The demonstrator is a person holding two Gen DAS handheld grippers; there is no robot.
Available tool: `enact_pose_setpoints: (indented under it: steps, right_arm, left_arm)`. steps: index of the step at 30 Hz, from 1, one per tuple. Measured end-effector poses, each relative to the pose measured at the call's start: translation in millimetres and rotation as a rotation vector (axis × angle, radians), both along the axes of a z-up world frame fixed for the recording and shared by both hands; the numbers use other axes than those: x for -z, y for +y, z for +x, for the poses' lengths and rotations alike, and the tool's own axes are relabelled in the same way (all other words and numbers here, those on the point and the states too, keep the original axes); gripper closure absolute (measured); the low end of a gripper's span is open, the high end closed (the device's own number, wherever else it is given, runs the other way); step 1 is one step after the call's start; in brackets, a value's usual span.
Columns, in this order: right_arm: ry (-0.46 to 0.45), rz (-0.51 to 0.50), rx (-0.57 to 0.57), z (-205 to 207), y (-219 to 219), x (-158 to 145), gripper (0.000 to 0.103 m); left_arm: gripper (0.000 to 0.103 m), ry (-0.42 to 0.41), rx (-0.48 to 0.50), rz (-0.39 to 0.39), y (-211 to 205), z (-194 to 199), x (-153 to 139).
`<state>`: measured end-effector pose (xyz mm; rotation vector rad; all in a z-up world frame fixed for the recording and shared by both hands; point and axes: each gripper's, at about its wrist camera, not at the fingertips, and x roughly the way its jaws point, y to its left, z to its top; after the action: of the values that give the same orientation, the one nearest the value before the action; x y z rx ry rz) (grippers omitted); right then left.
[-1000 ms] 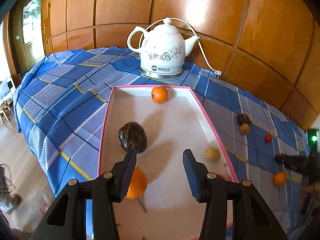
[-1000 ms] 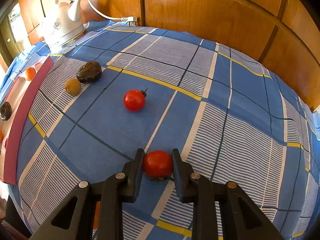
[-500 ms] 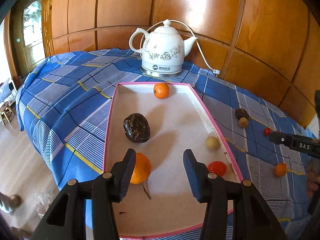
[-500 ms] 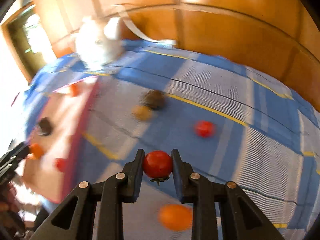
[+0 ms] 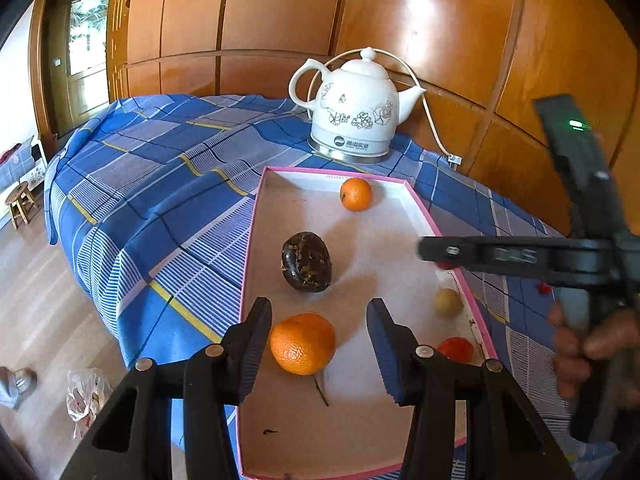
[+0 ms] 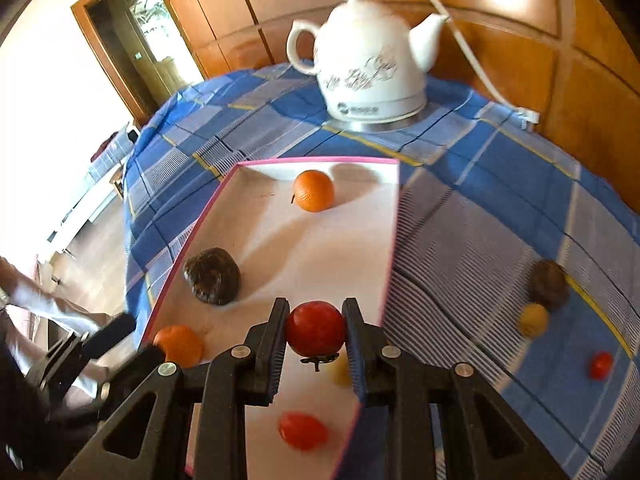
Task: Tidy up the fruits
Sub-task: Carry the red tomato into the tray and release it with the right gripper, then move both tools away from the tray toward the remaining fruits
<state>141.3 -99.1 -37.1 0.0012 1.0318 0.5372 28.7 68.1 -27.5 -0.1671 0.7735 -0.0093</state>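
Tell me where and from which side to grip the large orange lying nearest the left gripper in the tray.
Grip the large round orange across its widest middle, coming from above. Its bare flanks suit the left gripper; avoid the thin stem pointing toward the camera.

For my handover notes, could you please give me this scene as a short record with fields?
Right tool: shut on a tomato, above the tray
Left tool: open, empty, over the near orange
In tray: two oranges, dark fruit, yellowish fruit, red fruit
On cloth: dark fruit, yellow fruit, small tomato
Behind tray: white kettle
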Motion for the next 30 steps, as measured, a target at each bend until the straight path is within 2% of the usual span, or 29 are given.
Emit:
enact_pose_setpoints:
  steps: [6, 12, 18, 30]
  right_arm:
    - [-0.02, 0.002, 0.024, -0.9, 1.2, -1.9, 0.07]
    - [-0.075, -0.003, 0.073, -26.5, -27.5, -15.1, 0.07]
    - [-0.095, -0.047, 0.119, -58.8, -71.1, -19.8, 0.069]
    - [-0.125, -0.135, 0.284, -94.8, -175.2, -38.3, 0.069]
  left_arm:
    - [0.053, 0.012, 0.002, 0.001, -0.4, 2.1, 4.0]
    - [0.053, 0.013, 0.007, 0.006, -2.3, 1.3, 3.6]
    - [0.053, 0.01, 0.045, 0.023, -13.3, -1.7, 0.8]
    - [0.053, -0.018, 0.119, 0.064, -35.8, -9.6, -8.9]
